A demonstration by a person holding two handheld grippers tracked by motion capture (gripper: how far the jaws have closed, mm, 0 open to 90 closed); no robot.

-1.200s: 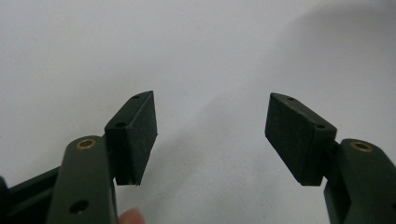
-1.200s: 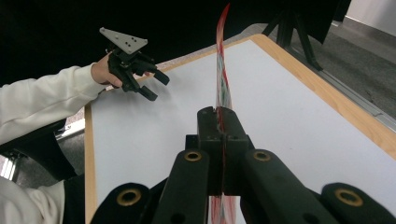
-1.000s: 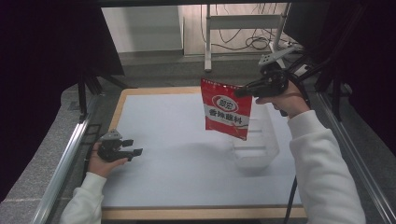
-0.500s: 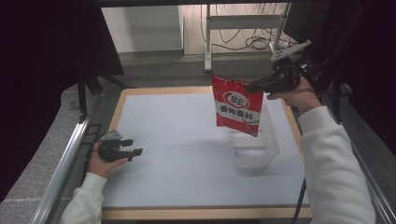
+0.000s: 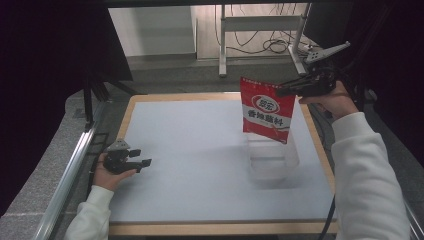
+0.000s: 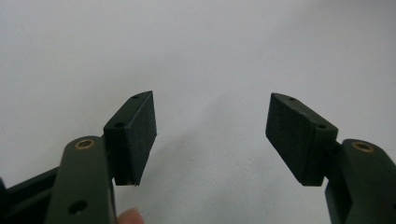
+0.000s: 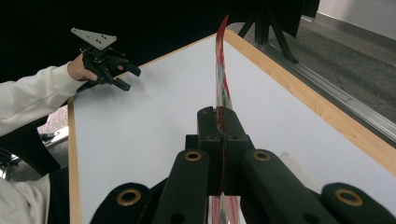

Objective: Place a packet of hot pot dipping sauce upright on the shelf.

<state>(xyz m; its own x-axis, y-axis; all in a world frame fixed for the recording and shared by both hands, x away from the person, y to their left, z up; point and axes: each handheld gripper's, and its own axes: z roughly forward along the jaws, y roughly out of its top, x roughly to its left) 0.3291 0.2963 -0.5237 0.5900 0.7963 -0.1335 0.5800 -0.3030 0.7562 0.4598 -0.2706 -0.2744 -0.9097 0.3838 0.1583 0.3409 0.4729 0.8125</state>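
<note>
One red packet [image 5: 266,109] hangs upright in the air just above one clear plastic container [image 5: 272,158] on the table's [image 5: 200,150] right side, the right gripper [image 5: 292,88] clamped on its upper edge. Well left of the container, the left gripper [image 5: 142,158] rests on the table with jaws spread apart, holding nothing.

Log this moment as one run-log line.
right gripper: shut on red pouch, held above clear bin | left gripper: open, empty, low at table left edge

White counter [image 5: 200,170] with wood edging lies under the open left jaws. Beyond the right jaws, a metal stand [image 5: 260,22], floor cables [image 5: 260,47].
</note>
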